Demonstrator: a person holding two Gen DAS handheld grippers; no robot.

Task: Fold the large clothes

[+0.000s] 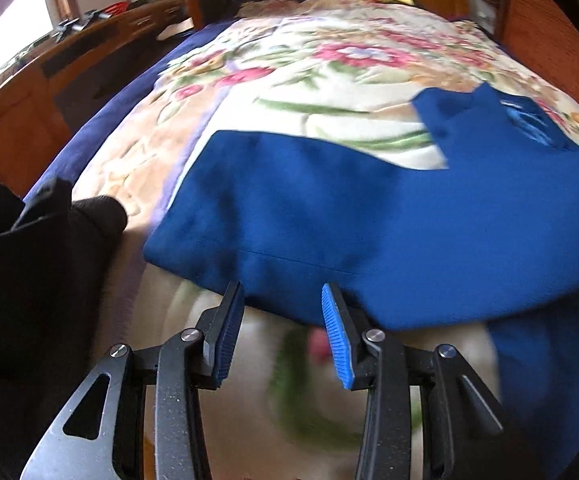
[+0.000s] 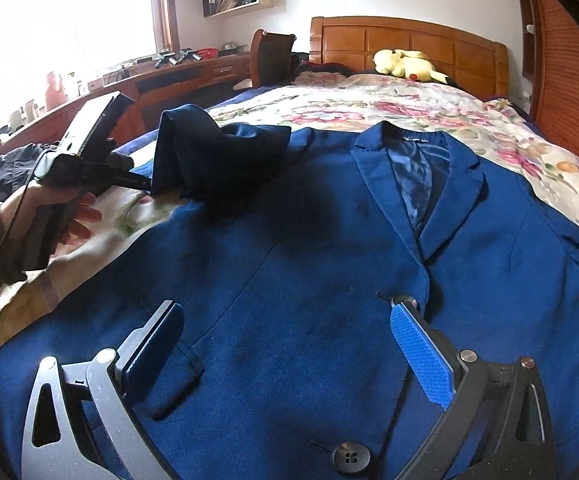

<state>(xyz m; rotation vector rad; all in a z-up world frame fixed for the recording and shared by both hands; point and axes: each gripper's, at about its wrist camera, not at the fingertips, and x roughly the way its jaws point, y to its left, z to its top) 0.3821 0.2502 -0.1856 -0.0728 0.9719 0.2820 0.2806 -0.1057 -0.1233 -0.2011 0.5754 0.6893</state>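
Early in the fold, judging by the lie of the blue blazer (image 2: 329, 240): spread front-up across the near half of the floral blanket (image 2: 369, 96), collar toward the far headboard (image 2: 409, 40), body not yet folded. Only the left sleeve (image 2: 209, 152) brought up, bunched in a hump over the left shoulder. Right side, hem fold and final tidy all left to do.

Left gripper (image 1: 283, 292) with tongs apart and nothing between them, tips at the blazer's left edge. Right gripper (image 2: 285, 304) spread wide, hovering over the lower front, gripping nothing.

Plenty of bare blanket beyond the collar for shifting cloth, up to the yellow plush toy (image 2: 405, 64). Tighter on the left, with a black garment (image 1: 29, 260) heaped near the bed edge. Right shoulder close to the right bed edge.
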